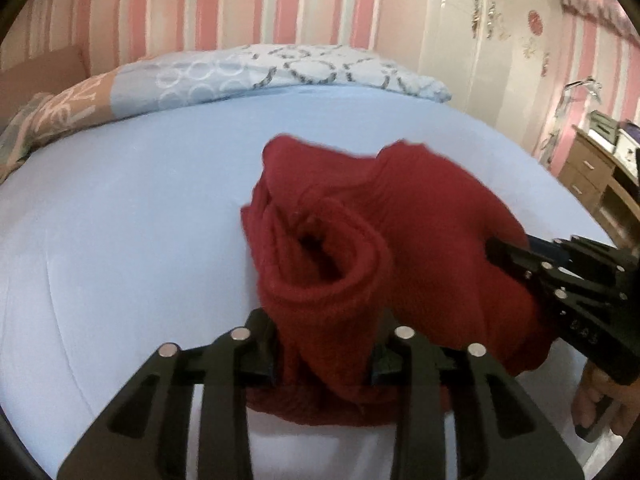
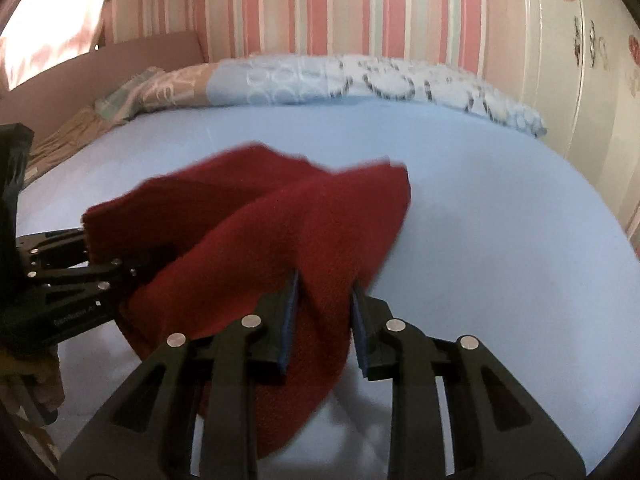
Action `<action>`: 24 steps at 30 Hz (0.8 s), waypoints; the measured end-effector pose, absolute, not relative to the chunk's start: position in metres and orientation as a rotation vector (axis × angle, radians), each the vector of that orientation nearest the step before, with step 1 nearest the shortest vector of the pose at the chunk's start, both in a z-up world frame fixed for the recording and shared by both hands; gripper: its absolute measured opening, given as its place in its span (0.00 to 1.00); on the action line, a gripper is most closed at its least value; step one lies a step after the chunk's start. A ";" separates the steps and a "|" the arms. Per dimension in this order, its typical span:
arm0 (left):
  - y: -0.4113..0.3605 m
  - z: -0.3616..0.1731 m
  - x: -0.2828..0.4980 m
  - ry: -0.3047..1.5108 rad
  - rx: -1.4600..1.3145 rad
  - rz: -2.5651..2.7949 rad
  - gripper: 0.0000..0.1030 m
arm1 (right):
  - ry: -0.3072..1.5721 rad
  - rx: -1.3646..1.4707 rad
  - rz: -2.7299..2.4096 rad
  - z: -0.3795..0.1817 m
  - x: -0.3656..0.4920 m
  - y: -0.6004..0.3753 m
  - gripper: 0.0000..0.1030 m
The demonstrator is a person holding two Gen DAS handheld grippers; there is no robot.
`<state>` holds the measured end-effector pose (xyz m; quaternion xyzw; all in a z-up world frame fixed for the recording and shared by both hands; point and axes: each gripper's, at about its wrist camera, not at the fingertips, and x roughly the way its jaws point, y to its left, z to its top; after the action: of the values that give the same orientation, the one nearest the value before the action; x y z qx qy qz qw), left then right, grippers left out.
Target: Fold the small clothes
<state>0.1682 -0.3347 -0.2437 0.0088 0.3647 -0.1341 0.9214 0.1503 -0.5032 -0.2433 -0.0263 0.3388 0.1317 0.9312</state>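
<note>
bunching up off the bed (image 1: 120, 208), the dark red knit garment (image 1: 360, 240) sits clamped in both grippers' jaws.

light: soft, even, dim indoor | glare: upper-left, right-wrist view | blur: garment edges smeared | edges: fisheye bending, dark vignette

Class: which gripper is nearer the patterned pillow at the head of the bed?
Neither clearly. Left gripper and right gripper both grip the red garment, far from the pillow.

left wrist: close, low, faces headboard wall | right wrist: same heading | shared: red garment (image 1: 360, 240) (image 2: 280, 240), blue bed (image 1: 120, 220) (image 2: 500, 220)
</note>
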 end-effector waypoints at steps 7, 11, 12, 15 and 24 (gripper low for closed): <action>-0.323 -0.248 0.153 0.724 -0.001 -0.173 0.76 | 0.678 -0.029 0.229 -0.246 0.136 -0.519 0.52; -0.309 -0.246 0.151 0.723 -0.015 -0.143 0.82 | 0.699 0.005 0.214 -0.251 0.133 -0.531 0.60; -0.306 -0.246 0.150 0.720 -0.016 -0.137 0.84 | 0.704 0.008 0.214 -0.252 0.132 -0.533 0.62; -0.297 -0.247 0.146 0.721 -0.019 -0.130 0.86 | 0.714 -0.004 0.206 -0.254 0.125 -0.537 0.63; -0.285 -0.249 0.125 0.742 -0.063 -0.159 0.86 | 0.743 -0.013 0.157 -0.254 0.106 -0.543 0.65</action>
<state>0.1248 -0.2847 -0.2489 -0.0307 0.3622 -0.0778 0.9283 0.1064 -0.5430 -0.2542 -0.0063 0.3628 0.0764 0.9287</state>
